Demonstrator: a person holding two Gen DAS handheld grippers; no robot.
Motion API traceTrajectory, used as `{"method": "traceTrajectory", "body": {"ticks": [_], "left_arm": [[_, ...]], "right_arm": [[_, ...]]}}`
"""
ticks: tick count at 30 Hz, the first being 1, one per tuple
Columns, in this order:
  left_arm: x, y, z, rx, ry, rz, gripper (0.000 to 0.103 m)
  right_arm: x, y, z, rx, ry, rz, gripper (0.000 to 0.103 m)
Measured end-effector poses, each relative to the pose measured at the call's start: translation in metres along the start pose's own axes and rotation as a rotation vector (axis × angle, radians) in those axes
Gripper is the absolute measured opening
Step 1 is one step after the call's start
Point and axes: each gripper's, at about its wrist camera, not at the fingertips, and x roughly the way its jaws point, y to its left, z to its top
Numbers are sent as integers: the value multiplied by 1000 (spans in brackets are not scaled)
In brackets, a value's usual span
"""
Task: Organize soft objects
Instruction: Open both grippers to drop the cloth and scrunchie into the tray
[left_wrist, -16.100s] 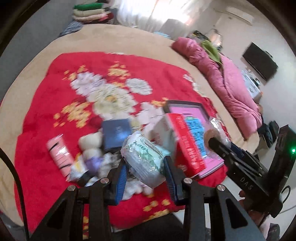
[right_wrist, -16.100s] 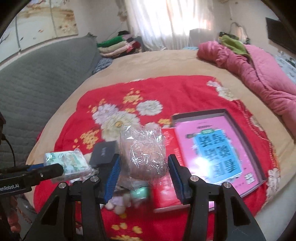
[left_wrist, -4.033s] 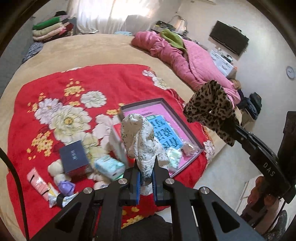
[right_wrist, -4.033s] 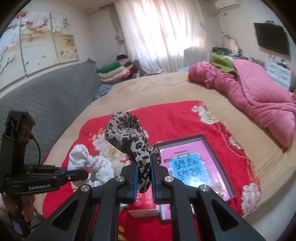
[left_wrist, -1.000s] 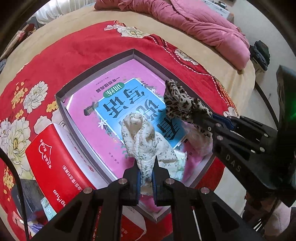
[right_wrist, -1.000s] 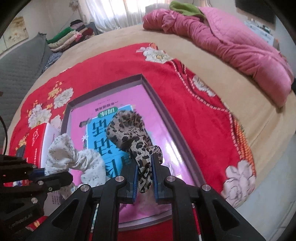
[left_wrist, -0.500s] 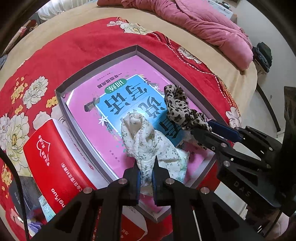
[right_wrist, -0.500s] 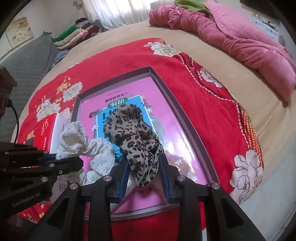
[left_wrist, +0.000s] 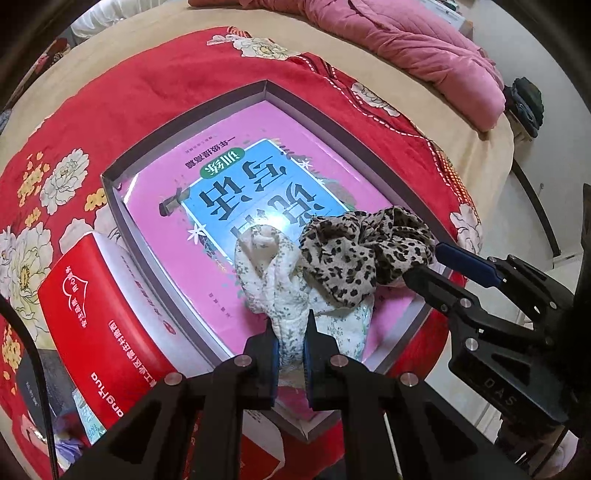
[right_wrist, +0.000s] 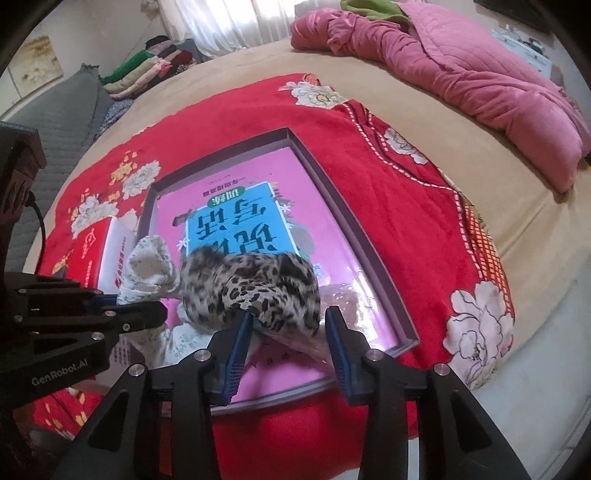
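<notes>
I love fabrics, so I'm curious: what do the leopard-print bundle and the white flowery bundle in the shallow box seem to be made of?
The leopard-print bundle looks like thin, matte woven cloth: it gathers in soft ruffles. The white flowery bundle looks like light, cotton-like fabric with fine creases; its exact fibre is unclear. The shallow grey box seems stiff cardboard, with crisp straight walls.

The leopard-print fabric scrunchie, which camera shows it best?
The left wrist view: the leopard-print fabric scrunchie lies whole and sharp in the grey shallow box, beside the white floral cloth. In the right wrist view the scrunchie is blurred, its near edge behind the right gripper fingers.
</notes>
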Motion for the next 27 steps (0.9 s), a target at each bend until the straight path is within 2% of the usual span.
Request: {"method": "traceTrajectory", "body": {"ticks": [4,5,6,7,9,14,16,18,25,27], "left_arm": [[-2,1,-1,-8,4,-4,11],[-2,1,-2,-8,4,-2,11],[-3,1,-2,-8,3,-1,12],[-3,1,-2,-8,5,-2,13],[-5,1,-3,-3,3,-3,18],[-10,1,-3,2,-7,2,21],[-13,0,-3,5,-14,3,28],[-15,-1,-3,9,-18,11,39],[-23,-5,-10,33,-31,29,41],[-28,-5,-12,31,-42,28,45]], "right_arm": [[-2,-4,-2,12,0,-19,45],[-3,-4,-2,12,1,-26,48],[-4,-4,-3,13,0,-33,57],[-5,-5,-3,15,-2,-41,58],[-7,-6,-4,23,-4,-37,58],[-18,-7,-7,24,-21,-59,58],[-23,-6,-7,15,-30,-74,58],[-27,-6,-7,12,-34,-84,58],[-37,-3,-7,3,-52,-103,59],[-41,-1,-6,-2,-60,-111,59]]}}
